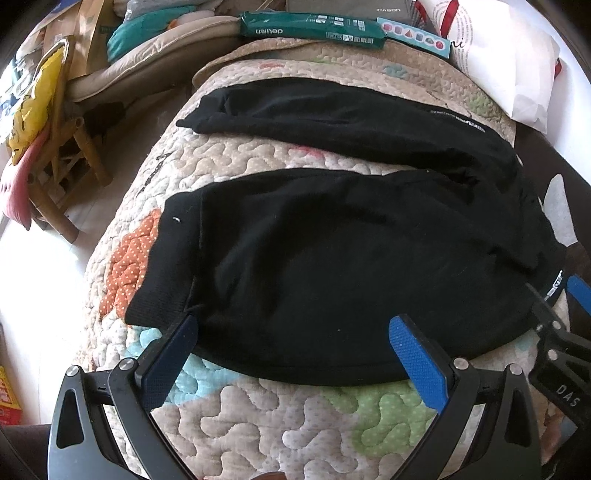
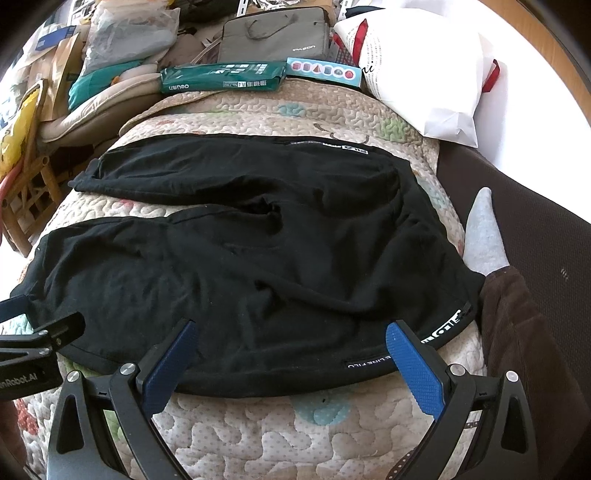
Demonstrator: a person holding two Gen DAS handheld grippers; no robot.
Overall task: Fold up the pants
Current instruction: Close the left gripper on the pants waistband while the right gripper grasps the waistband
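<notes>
Black pants (image 1: 332,258) (image 2: 240,258) lie spread flat on a quilted pad (image 1: 277,424) (image 2: 258,435), legs pointing left, waistband to the right. The two legs are apart with a strip of quilt between them. My left gripper (image 1: 295,332) stands open over the near leg close to its ribbed cuff (image 1: 162,266), nothing between its blue pads. My right gripper (image 2: 291,336) is open over the near edge by the waistband label (image 2: 447,325), also holding nothing. Each gripper shows at the edge of the other's view.
A green paper pack (image 1: 310,26) (image 2: 221,75), a grey bag (image 2: 273,35) and a white bag (image 1: 506,62) (image 2: 424,74) line the far edge. A bamboo stool (image 1: 62,162) stands left. A socked foot (image 2: 484,232) and brown trouser leg (image 2: 517,332) sit at right.
</notes>
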